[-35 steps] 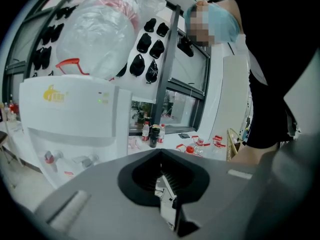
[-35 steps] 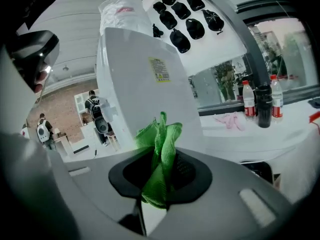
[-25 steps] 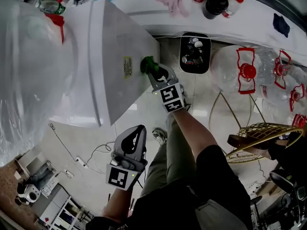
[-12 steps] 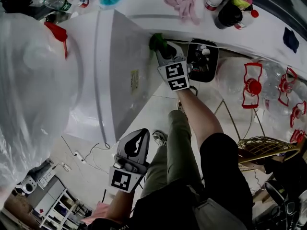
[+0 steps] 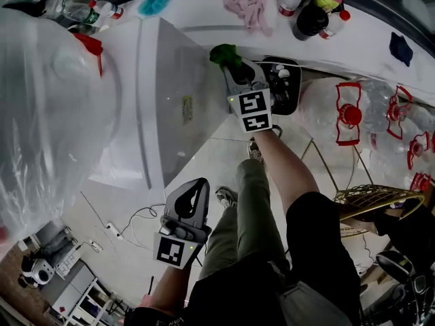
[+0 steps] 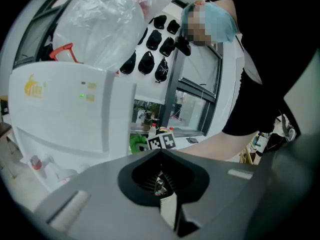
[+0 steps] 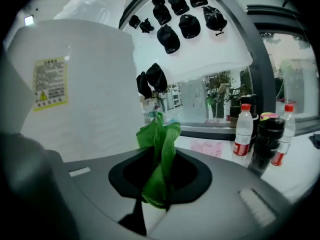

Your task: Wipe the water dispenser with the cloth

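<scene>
Cloth point(image 5: 223, 53), green, is clamped in the right gripper point(image 5: 233, 66) and lies against the side edge of the white water dispenser point(image 5: 178, 80). Left gripper point(image 5: 197, 187) hangs lower, jaws together, empty.

- Two tongs: left tongs point(image 5: 196, 186), right tongs point(image 5: 229, 62).
- One water dispenser point(image 5: 170, 100).
- One green cloth point(image 7: 159, 149), pinched in the right tongs.
- Two upright red-capped bottles point(image 7: 244, 130), right of those tongs.
- One dark flask point(image 7: 266, 143).
- One pink cloth point(image 5: 248, 5).

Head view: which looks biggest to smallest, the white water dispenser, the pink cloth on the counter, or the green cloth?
1. Water dispenser.
2. Pink cloth.
3. Green cloth, though part sits bunched in the right tongs, so its true size is unsure.
</scene>
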Action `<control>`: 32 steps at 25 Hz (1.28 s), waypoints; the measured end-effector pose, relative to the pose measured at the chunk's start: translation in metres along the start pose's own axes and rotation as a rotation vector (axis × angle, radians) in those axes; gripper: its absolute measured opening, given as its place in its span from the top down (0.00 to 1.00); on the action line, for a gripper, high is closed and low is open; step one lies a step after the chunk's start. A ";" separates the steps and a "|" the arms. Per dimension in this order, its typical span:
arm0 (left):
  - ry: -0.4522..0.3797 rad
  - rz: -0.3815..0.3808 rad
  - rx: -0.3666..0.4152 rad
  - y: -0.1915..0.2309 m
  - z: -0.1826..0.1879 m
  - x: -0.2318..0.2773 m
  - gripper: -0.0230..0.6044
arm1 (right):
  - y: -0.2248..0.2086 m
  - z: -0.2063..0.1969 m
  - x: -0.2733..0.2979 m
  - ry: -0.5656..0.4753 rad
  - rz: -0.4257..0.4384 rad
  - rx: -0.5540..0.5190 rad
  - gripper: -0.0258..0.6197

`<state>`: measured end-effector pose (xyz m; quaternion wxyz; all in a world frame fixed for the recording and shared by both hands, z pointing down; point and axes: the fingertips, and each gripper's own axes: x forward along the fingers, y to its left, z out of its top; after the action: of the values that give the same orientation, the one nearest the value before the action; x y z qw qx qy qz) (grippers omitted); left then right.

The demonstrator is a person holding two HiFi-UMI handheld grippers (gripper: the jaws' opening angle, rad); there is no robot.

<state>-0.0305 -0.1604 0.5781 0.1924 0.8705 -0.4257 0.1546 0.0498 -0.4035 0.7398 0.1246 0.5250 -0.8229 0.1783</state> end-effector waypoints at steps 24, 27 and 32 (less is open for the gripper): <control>-0.184 0.010 0.141 -0.033 0.042 -0.195 0.96 | 0.169 0.094 -0.344 -0.213 -0.048 0.019 0.84; -0.214 0.029 0.142 -0.029 0.051 -0.222 0.96 | 0.193 0.103 -0.375 -0.218 -0.046 0.023 0.84; -0.274 0.047 0.100 -0.023 0.062 -0.255 0.96 | 0.215 0.122 -0.415 -0.220 -0.052 0.014 0.84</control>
<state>-0.1555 -0.0028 0.4083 0.0851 0.8818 -0.4600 0.0602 0.0254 -0.0317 0.4317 0.0345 0.5633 -0.8165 0.1221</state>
